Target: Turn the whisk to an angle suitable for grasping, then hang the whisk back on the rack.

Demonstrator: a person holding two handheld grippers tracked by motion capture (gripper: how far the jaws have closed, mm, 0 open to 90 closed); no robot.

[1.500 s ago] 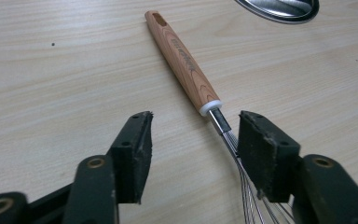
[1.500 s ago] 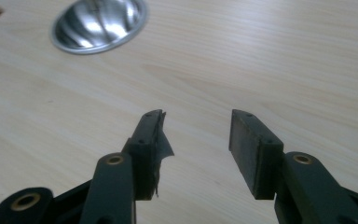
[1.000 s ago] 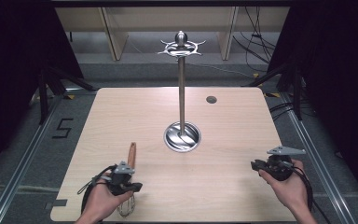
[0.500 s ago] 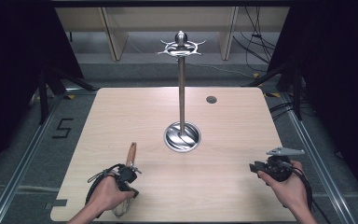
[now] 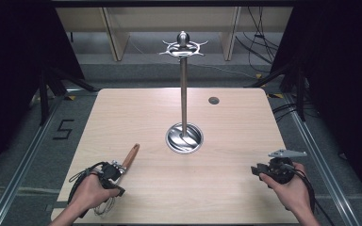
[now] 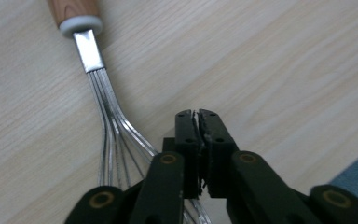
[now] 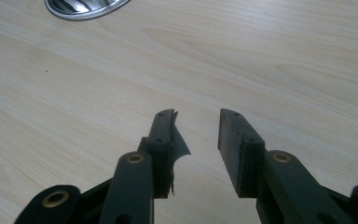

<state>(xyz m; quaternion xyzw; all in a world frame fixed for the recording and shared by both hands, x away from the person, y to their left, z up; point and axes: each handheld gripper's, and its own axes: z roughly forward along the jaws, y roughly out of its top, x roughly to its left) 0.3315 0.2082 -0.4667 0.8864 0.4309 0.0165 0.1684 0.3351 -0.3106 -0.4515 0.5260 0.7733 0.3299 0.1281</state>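
A whisk (image 6: 103,116) with a wooden handle lies flat on the desk (image 5: 235,188), its wires running under and just left of the left gripper's (image 6: 197,115) jaws, which are pressed together on nothing. Because they sit above the wires, not around them, reopening there could nudge the whisk aside. The right gripper (image 7: 196,122) hovers well apart, jaws spread and empty. Beyond stands a metal utensil stand (image 5: 184,94). A "5" (image 5: 63,129) marks the floor.
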